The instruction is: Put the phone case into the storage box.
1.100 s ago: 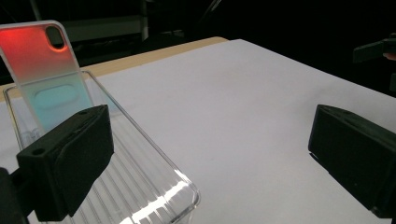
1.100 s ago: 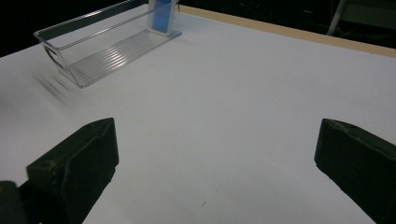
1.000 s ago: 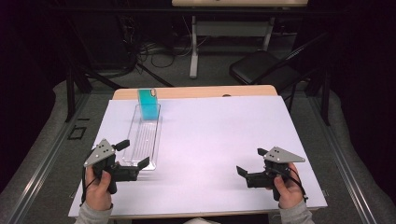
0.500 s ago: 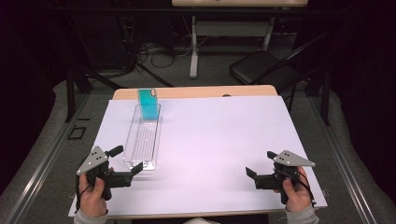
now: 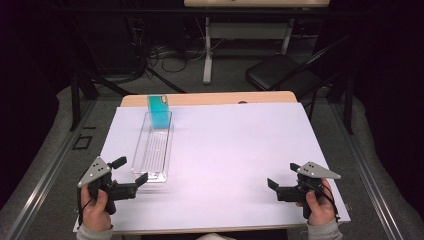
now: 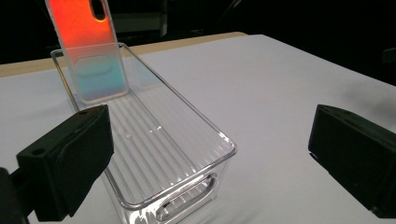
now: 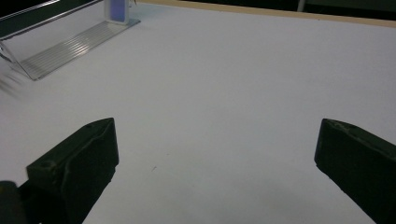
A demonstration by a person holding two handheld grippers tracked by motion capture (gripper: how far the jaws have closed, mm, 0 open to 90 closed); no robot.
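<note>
While both grippers gape, phone case (image 6: 91, 56) leans in clear bin (image 6: 187, 154).

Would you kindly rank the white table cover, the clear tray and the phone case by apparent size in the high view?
1. White table cover: largest by far.
2. Clear tray: long and narrow.
3. Phone case: smallest, standing at the tray's far end, so distance shrinks it somewhat.

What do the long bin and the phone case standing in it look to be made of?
The bin looks like clear hard plastic: see-through, glossy, ribbed floor. The phone case, leaning at its far end, seems glossy plastic with an iridescent orange-to-teal sheen; possibly a coating.
</note>
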